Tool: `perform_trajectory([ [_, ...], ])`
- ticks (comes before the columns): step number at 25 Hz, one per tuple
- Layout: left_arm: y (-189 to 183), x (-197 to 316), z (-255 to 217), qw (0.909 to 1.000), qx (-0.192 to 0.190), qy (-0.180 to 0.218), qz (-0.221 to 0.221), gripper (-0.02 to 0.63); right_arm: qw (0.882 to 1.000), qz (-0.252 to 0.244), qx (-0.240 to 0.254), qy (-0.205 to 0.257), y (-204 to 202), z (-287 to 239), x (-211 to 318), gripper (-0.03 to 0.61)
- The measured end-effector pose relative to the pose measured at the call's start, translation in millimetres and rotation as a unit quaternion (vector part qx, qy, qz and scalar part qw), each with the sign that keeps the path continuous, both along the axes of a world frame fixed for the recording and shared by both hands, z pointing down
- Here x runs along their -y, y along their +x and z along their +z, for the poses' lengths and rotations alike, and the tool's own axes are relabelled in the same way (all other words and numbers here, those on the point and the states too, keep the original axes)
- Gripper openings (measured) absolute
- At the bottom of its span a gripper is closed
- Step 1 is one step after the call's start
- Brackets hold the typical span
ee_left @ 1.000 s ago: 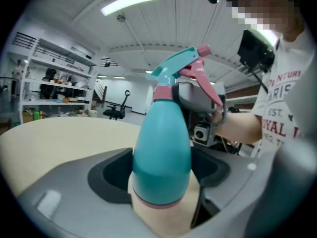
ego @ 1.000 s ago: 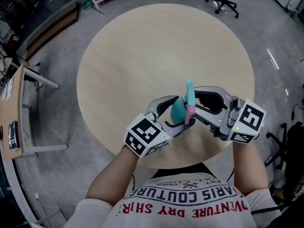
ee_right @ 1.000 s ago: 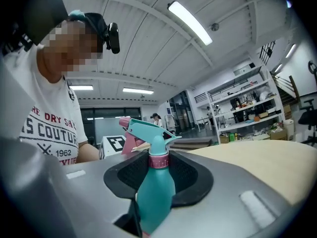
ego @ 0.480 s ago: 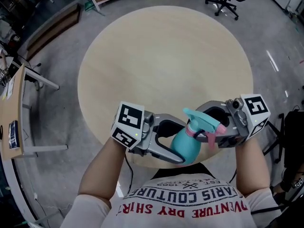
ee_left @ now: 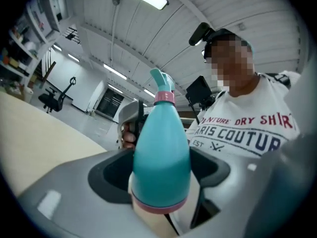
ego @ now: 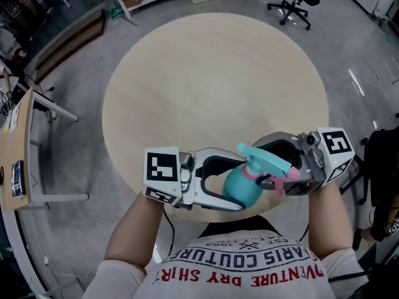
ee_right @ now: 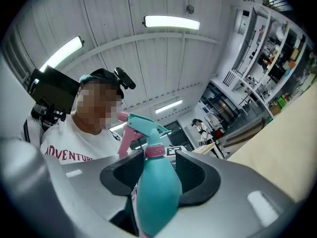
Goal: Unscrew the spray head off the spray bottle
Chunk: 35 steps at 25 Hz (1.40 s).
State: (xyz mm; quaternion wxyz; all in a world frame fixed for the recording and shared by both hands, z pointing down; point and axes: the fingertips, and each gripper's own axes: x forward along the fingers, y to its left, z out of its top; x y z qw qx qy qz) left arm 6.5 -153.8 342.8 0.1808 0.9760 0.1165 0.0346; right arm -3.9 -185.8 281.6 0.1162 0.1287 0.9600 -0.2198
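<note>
Holding the spray bottle [ego: 242, 190] up in the air, over the near edge of the worktop [ego: 212, 86]. Clamped wide round the teal body with the fingers of the left gripper [ego: 232, 185]. Over at the right gripper [ego: 267, 166]: just been easing its fingers apart, loose about the bottle between them. Spray head [ego: 265, 159] seated on its pink collar [ego: 252, 173], so not off yet. Probably mid-regrip; left to do: bite again, twist, lift away.
</note>
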Motion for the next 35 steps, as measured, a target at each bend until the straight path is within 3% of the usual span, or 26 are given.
perform_trajectory([
  [4, -14.8, 13.9, -5.9, 0.9976, -0.021, 0.025, -0.061, 0.353, 0.999, 0.029, -0.017, 0.0, 5.4, 7.7, 4.2, 0.198],
  [7, -31.3, 33.7, -5.8, 0.9902, -0.024, 0.05, -0.129, 0.353, 0.997, 0.061, -0.048, 0.007, 9.5, 21.9, 10.0, 0.219],
  [10, -40.7, 57.8, 6.1, 0.971, 0.033, 0.121, -0.204, 0.353, 0.989, 0.114, -0.079, 0.046, 10.4, 24.2, 17.8, 0.308],
  [12, -39.7, 67.2, 14.1, 0.9551, 0.073, 0.161, -0.238, 0.353, 0.982, 0.145, -0.092, 0.081, 6.7, 16.5, 20.7, 0.326],
  [15, -29.0, 66.9, 22.8, 0.9379, 0.1, 0.189, -0.273, 0.353, 0.963, 0.203, -0.118, 0.13, -2.8, 12.3, 27.7, 0.331],
  [18, -15.7, 63.9, 31.5, 0.9254, 0.104, 0.195, -0.308, 0.35, 0.94, 0.269, -0.141, 0.155, -6.7, 18.9, 37.3, 0.33],
  [22, -9.4, 58.4, 44.6, 0.9172, 0.099, 0.178, -0.342, 0.348, 0.924, 0.313, -0.151, 0.158, -9.0, 25.6, 37.0, 0.175],
  [25, -10.3, 54.7, 50.0, 0.9125, 0.104, 0.174, -0.356, 0.348, 0.92, 0.317, -0.168, 0.161, -11.3, 31.5, 35.6, 0.168],
  [28, -9.7, 58.3, 52.8, 0.9012, 0.12, 0.185, -0.373, 0.347, 0.916, 0.318, -0.181, 0.164, -8.3, 35.8, 40.1, 0.158],
  [29, -7.3, 60.1, 53.4, 0.9005, 0.123, 0.185, -0.374, 0.347, 0.917, 0.316, -0.181, 0.163, -6.1, 36.2, 42.0, 0.156],
  [31, -0.3, 62.6, 52.7, 0.9079, 0.12, 0.175, -0.362, 0.347, 0.924, 0.303, -0.175, 0.156, -0.9, 35.2, 44.9, 0.153],
  [33, 3.9, 61.6, 49.6, 0.922, 0.107, 0.161, -0.336, 0.347, 0.933, 0.281, -0.166, 0.148, 2.4, 32.2, 44.9, 0.153],
  [35, 4.2, 54.7, 45.1, 0.9436, 0.086, 0.136, -0.289, 0.347, 0.946, 0.249, -0.153, 0.139, 2.7, 27.2, 39.7, 0.152],
])
